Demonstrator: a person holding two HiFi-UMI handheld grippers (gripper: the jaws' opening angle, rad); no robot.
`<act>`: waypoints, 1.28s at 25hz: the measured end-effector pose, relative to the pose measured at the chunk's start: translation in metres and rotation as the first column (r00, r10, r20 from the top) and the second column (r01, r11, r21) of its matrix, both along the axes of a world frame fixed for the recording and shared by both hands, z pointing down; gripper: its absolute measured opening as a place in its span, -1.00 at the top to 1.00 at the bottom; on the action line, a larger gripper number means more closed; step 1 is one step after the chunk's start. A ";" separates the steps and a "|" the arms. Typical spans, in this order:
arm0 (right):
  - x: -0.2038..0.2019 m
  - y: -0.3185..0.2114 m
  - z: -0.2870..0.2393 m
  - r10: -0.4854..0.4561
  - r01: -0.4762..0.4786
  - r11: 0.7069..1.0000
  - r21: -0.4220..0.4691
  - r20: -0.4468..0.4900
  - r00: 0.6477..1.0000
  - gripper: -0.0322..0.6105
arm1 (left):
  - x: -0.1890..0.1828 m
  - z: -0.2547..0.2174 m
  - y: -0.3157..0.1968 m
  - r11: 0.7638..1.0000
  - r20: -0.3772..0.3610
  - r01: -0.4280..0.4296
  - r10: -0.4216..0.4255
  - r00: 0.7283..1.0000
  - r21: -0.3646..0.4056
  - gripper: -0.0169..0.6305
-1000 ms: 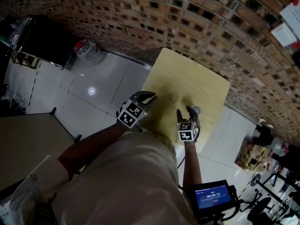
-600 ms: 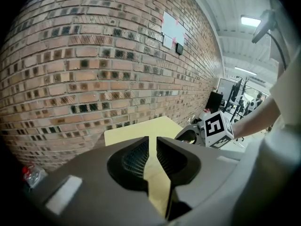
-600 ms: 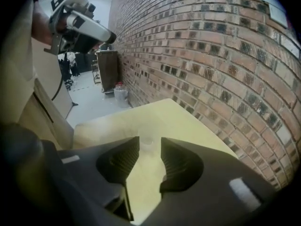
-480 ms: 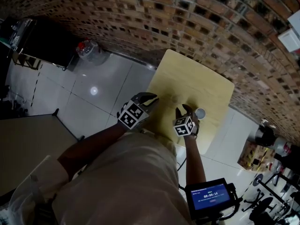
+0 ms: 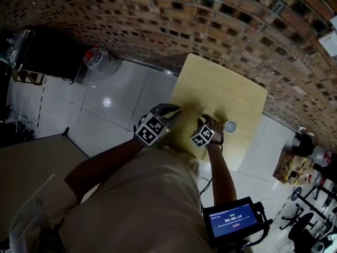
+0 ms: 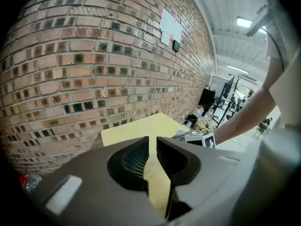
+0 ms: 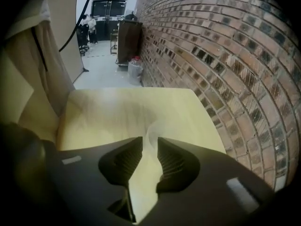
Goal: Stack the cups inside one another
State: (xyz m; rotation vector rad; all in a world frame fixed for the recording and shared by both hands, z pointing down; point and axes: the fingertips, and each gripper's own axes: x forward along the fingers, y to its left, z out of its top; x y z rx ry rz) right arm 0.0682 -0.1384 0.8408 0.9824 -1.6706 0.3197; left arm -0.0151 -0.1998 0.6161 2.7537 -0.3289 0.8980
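A pale yellow table stands against a brick wall. A cup with a white rim stands upright near its right edge, also small in the left gripper view. My right gripper points steeply down just left of that cup. Its jaws have just been closing. In the right gripper view a pale, blurred cup shows at the tips of the right gripper, with a narrow gap left and no pad seen pressing. My left gripper hovers at the table's left edge. It is slightly open and holds nothing.
The brick wall runs behind the table. White tiled floor lies to the left, with a clear jar and a dark cabinet on it. A lit tablet hangs at the person's right side.
The right gripper has sunk toward the table and rolled, so its marker cube faces another way. It now sits left of the white-rimmed cup. The left gripper has barely shifted.
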 end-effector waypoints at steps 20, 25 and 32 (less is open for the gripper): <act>0.002 0.004 -0.005 0.222 -0.222 0.975 0.021 -0.031 0.974 0.83 | 0.044 0.019 0.016 0.955 0.013 -0.290 0.292 0.956 -0.066 0.73; 0.008 0.022 -0.027 0.306 -0.305 0.951 0.050 -0.008 0.952 0.83 | 0.073 0.014 0.026 0.925 -0.010 -0.375 0.375 0.927 -0.055 0.73; 0.022 0.037 -0.074 0.405 -0.405 0.904 0.137 0.031 0.914 0.84 | 0.103 0.009 0.038 0.903 -0.035 -0.427 0.425 0.904 -0.058 0.74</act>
